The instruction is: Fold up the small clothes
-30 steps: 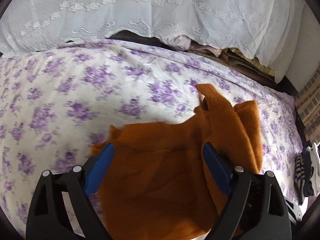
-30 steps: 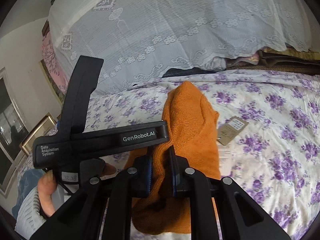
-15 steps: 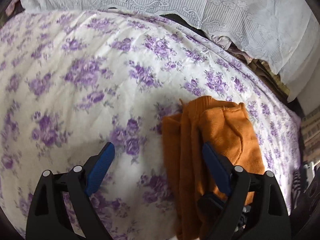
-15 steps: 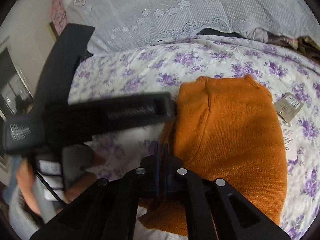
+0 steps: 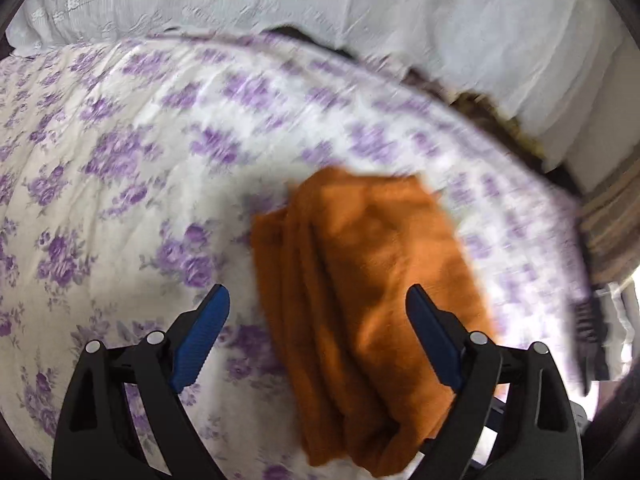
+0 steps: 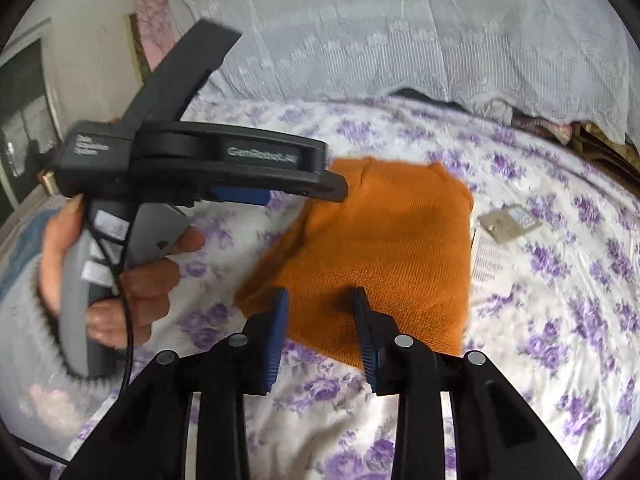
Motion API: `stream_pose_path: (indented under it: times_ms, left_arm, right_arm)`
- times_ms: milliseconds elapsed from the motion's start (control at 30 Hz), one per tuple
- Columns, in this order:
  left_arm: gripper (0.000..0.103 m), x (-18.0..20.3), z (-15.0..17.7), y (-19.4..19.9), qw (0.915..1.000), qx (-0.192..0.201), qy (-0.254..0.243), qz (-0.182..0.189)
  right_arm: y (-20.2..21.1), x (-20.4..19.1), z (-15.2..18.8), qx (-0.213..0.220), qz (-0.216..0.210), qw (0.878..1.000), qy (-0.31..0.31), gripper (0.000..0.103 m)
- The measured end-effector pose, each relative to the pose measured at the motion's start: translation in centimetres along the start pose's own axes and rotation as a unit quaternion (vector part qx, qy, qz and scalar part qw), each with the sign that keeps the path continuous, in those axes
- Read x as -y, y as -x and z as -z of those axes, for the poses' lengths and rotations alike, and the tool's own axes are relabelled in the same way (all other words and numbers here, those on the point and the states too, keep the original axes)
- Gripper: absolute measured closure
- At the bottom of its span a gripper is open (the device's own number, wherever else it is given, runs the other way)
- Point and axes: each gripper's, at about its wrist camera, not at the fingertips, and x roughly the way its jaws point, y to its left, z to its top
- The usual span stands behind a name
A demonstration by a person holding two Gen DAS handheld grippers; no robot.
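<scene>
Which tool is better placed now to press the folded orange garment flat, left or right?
Probably the left tool: its open fingers straddle the orange garment. The right tool, also open, is only at the garment's near edge.

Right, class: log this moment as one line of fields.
garment: orange knit folded on floral sheet | left gripper: open | right gripper: open, above garment edge

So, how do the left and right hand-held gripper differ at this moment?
The left hand-held gripper has its jaws spread wide, while the right hand-held gripper has them open more narrowly. The left one hangs partly over the floral bedsheet beside the folded orange garment; the right one sits at the garment's near edge. Both are open, hold nothing, and have blue pads.
</scene>
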Motion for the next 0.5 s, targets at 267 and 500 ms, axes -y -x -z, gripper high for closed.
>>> stream_pose_path:
  times_ms: [267, 500]
  left_arm:
    - [0.014, -2.9, 0.1, -0.3, 0.9987, -0.006, 0.05, -0.011]
    - [0.013, 1.0, -0.2, 4.8, 0.9972, 0.074, -0.005, 0.01]
  right_arm:
    - [-2.0, 0.2, -0.5, -0.016, -0.044, 0.999, -0.026, 0.095]
    - [4.0, 6.2, -2.5, 0.07, -0.016, 0.996, -0.061, 0.093]
